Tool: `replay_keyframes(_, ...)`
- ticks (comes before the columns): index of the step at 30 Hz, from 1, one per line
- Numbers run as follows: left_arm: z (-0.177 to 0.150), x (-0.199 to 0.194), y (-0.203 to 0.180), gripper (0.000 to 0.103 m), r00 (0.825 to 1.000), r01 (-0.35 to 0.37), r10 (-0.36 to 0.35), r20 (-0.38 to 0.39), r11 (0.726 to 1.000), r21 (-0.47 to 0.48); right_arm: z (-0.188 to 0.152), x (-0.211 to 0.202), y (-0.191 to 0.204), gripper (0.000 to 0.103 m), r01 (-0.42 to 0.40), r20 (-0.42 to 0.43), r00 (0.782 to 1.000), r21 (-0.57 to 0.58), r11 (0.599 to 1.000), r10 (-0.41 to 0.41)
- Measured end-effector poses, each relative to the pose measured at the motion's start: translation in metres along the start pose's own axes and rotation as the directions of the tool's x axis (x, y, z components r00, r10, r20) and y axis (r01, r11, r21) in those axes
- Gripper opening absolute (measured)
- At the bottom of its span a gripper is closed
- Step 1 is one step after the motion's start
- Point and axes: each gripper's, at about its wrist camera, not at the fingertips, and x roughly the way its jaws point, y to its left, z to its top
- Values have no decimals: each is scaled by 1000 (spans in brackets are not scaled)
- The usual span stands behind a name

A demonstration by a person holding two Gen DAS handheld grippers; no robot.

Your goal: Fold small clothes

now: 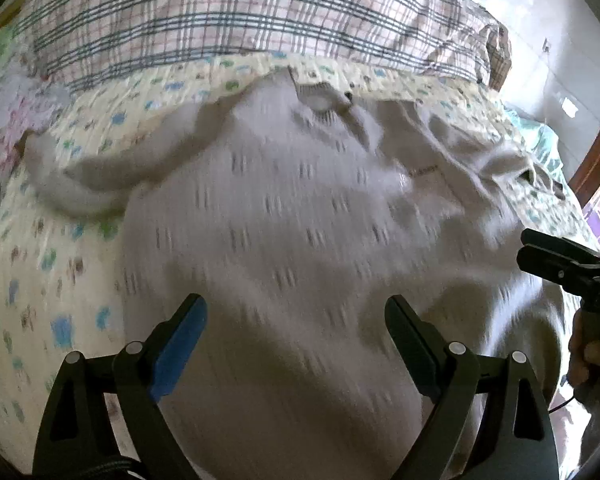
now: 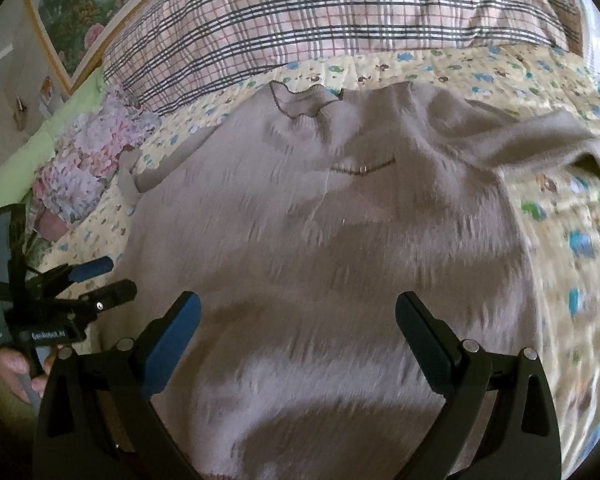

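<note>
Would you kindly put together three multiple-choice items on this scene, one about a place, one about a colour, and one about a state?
1. Where does the sweater lie?
A. on the yellow patterned sheet
B. on a wooden floor
C. in a basket

2. What colour are the pads on the right gripper?
A. red
B. blue
C. white

3. How do the jaws of the left gripper stand?
A. shut on a sleeve
B. shut on nothing
C. open above the sweater

Answers:
1. A, since the sheet shows around the sweater's edges.
2. B, the pad is plainly blue.
3. C, the fingers stand wide apart with nothing between them.
</note>
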Motion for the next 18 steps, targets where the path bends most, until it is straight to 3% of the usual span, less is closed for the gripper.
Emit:
replay_keyframes(7,74,23,29,92,1000,5,-5,9,999,49,54,15,-34,98,-35,-3,999,26,999,35)
replay_keyframes(15,155,74,74,92,999,-51,49,19,996,79,116,48,-80,98,-11,-21,1000,43,999,12)
replay_keyframes(18,185,104,95,92,999,-28,29,-13,997,75,137,63,-89,98,14,-23,1000,9,1000,-14)
